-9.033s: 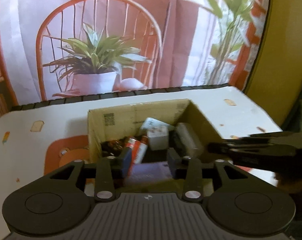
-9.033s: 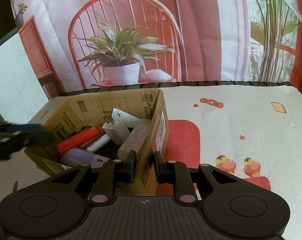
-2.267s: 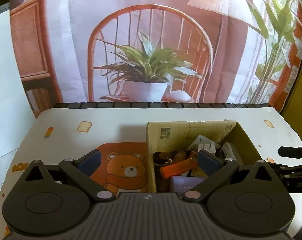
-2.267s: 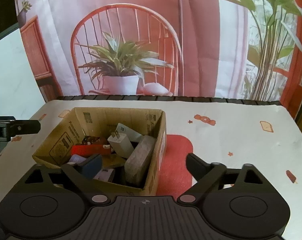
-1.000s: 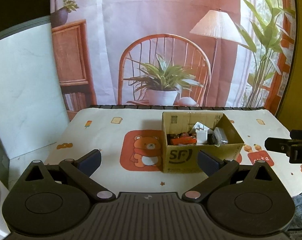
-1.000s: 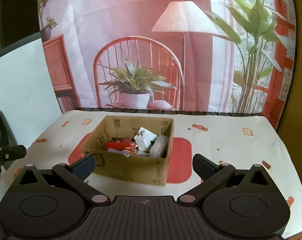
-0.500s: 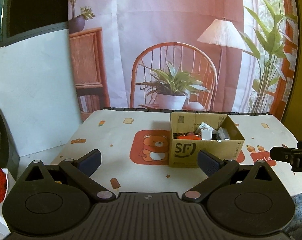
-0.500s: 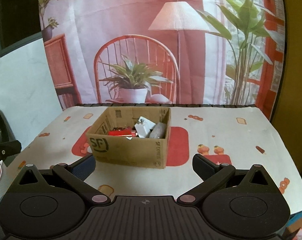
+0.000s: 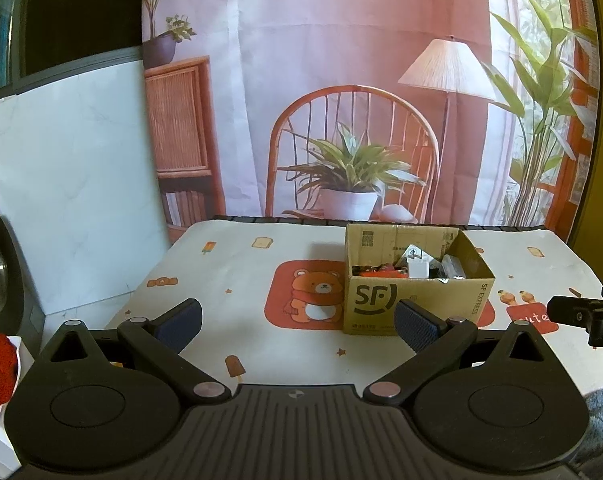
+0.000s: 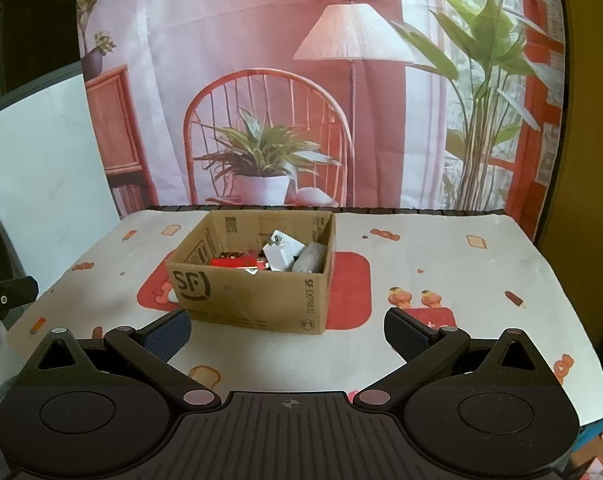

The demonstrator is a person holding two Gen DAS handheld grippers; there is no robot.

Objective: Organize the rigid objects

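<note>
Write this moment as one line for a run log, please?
left gripper: open, empty | right gripper: open, empty | cardboard box: on table, holds items | both grippers short of box

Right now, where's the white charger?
In the cardboard box, right of centre in the right wrist view: white charger between the red item and grey block.

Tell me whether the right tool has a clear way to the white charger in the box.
Probably yes. The right tool is open and empty, the cardboard box has no lid, and the white charger lies on top. Only the near wall must be cleared from above.
</note>
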